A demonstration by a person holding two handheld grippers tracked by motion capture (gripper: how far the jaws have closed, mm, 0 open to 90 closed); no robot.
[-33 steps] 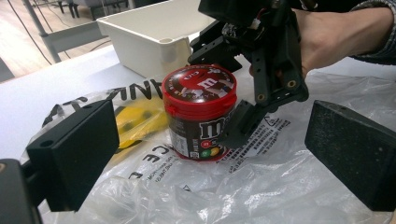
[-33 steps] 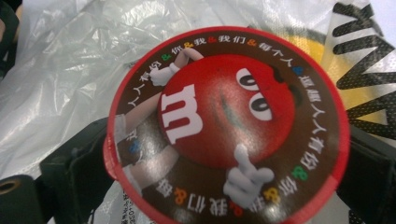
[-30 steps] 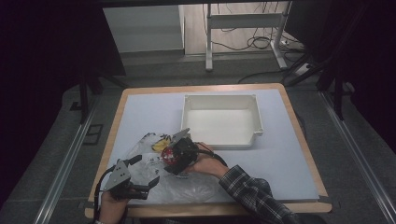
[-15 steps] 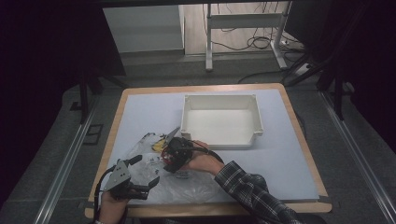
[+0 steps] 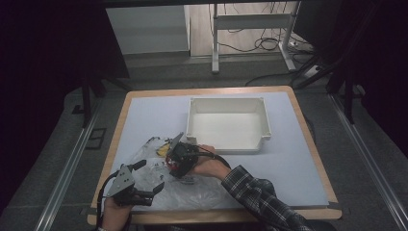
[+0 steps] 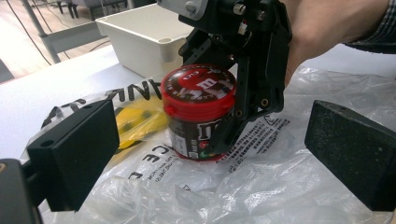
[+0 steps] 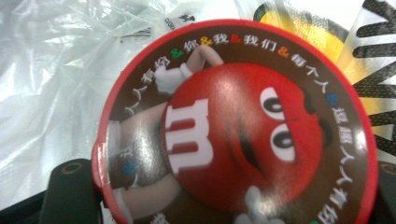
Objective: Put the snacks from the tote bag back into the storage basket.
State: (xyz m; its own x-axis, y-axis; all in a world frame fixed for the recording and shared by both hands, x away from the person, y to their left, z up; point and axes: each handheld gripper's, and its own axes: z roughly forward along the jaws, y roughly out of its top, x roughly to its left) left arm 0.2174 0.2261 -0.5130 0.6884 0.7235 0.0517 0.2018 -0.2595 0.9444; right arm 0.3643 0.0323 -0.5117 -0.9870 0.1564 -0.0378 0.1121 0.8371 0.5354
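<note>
Dim, dark-edged high view; glare on the plastic bag (image 6: 261, 186); close red lid (image 7: 233, 126) slightly blurred.

Lab, lone table (image 5: 298, 159), floor cables (image 5: 250, 45)

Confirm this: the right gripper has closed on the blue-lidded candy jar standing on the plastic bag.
Wrong on the lid: it is red, as the left gripper view shows. The right gripper has just closed on the red-lidded candy jar, which stands on the plastic bag.
</note>
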